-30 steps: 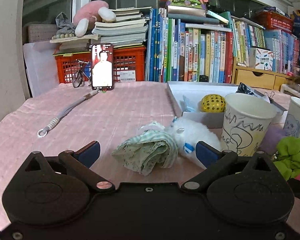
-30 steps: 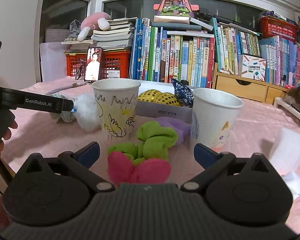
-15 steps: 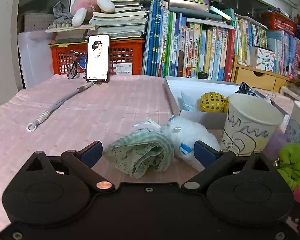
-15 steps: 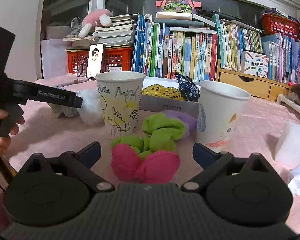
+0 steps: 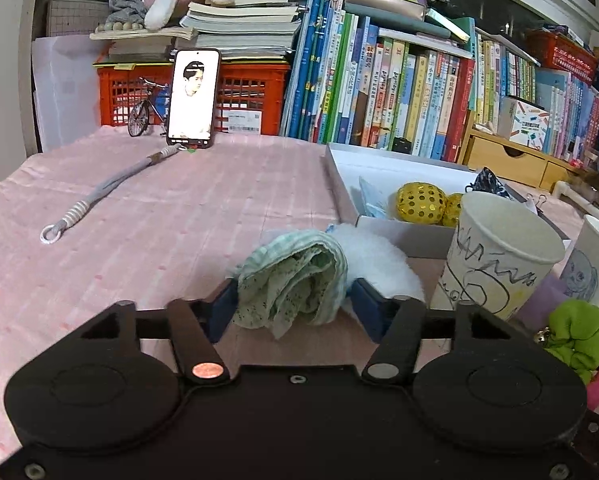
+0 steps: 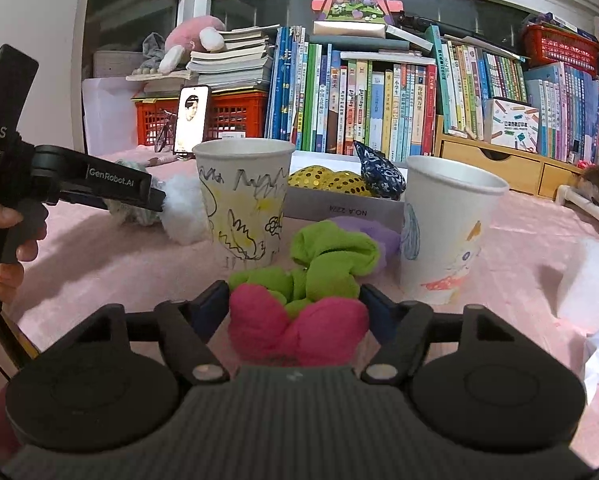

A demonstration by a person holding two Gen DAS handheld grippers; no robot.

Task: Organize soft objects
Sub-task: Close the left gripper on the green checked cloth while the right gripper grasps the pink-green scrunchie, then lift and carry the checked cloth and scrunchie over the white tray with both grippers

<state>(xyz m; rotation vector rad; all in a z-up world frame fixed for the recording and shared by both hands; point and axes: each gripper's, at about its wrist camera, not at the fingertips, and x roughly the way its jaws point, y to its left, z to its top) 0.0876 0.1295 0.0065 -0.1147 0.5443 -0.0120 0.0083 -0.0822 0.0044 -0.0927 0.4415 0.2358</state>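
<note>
My left gripper point(image 5: 293, 306) has closed on a crumpled green checked cloth point(image 5: 295, 278) lying on the pink tablecloth, with a white fluffy pom-pom point(image 5: 379, 256) just behind it. My right gripper point(image 6: 295, 306) has closed on a pink scrunchie point(image 6: 295, 328); a green scrunchie point(image 6: 327, 260) and a purple one point(image 6: 363, 228) lie just beyond. Two drawn-on paper cups stand ahead, the left cup point(image 6: 243, 196) and the right cup point(image 6: 447, 228). The left gripper also shows in the right wrist view point(image 6: 155, 202).
A white box point(image 5: 383, 204) holds gold sequin balls point(image 5: 421, 202) and a dark pouch. A phone point(image 5: 193, 98), toy bicycle, red crate and a row of books stand at the back. A grey lanyard point(image 5: 99, 200) lies far left. White tissue point(image 6: 595, 280) lies right.
Both grippers moved forward and closed: the left one around the green cloth, the right one around the pink scrunchie. Both were wide open a second ago.
</note>
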